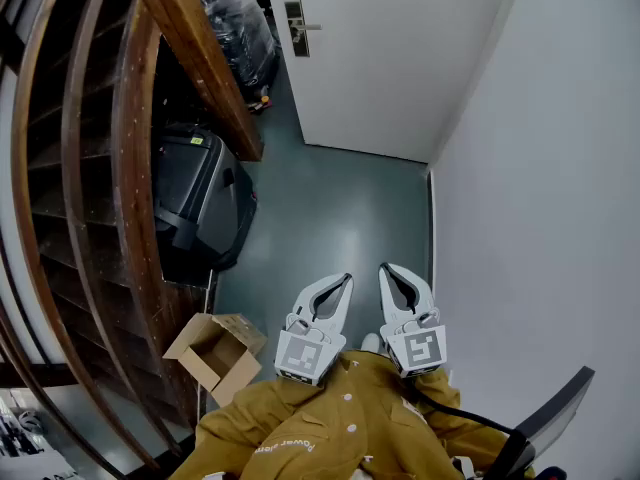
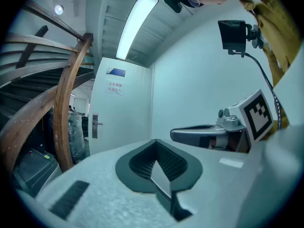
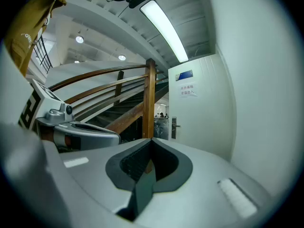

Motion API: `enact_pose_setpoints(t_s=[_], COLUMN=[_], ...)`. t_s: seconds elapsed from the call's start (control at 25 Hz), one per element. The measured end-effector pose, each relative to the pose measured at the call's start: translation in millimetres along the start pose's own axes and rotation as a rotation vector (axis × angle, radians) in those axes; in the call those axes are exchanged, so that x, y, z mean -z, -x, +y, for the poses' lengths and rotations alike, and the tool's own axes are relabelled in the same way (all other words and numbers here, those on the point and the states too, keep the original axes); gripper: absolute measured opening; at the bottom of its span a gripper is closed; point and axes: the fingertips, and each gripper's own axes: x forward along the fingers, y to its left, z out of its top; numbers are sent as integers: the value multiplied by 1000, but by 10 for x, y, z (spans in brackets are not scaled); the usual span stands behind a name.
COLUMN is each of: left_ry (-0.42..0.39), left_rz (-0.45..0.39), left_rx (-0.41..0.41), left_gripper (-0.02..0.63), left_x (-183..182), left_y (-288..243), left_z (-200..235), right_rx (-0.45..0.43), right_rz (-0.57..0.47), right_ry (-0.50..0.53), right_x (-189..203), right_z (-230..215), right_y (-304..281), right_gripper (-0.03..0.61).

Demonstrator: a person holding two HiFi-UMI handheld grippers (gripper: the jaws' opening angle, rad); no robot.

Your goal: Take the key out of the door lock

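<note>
Wooden stair rails (image 1: 130,168) curve down the left side. A black machine (image 1: 200,203) stands on the floor beside them, and an open cardboard box (image 1: 215,353) lies nearer, just left of the person's mustard jacket (image 1: 330,428). Grey-green floor (image 1: 320,218) runs from the jacket to a white door (image 1: 390,58) at the far end. The left gripper (image 1: 345,280) is held low and near, pointing toward that door; its fingers (image 2: 95,179) are pressed fully together with nothing between them. The lock plate (image 1: 296,26) with its handle sits by the door's left edge, well apart from both grippers; the key is too small to make out there. Just beside the left one, the right gripper (image 1: 385,268) points the same way, its fingers (image 3: 213,165) likewise closed on nothing. A plain white wall (image 1: 540,168) fills the right side.
</note>
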Motion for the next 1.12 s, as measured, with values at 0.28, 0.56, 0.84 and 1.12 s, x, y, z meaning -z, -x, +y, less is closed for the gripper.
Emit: enact_pose_setpoints(t_s=[0.28, 0.56, 0.84, 1.12], left_ry=[-15, -31, 9, 54], left_rz=[-22, -64, -65, -27], left_rx=[7, 14, -26, -15], left_gripper=[-2, -2, -2, -2], left_x=[-9, -95, -29, 49], left_y=[-41, -45, 96, 197], left_z=[54, 170, 597, 1293], right_rx=[12, -39, -27, 13], right_rz=[80, 14, 21, 60], right_ry=[13, -107, -56, -43], right_x=[115, 87, 121, 167], right_z=[-2, 61, 202, 358], right_y=[-21, -69, -383, -990], right_gripper=[5, 6, 32, 6])
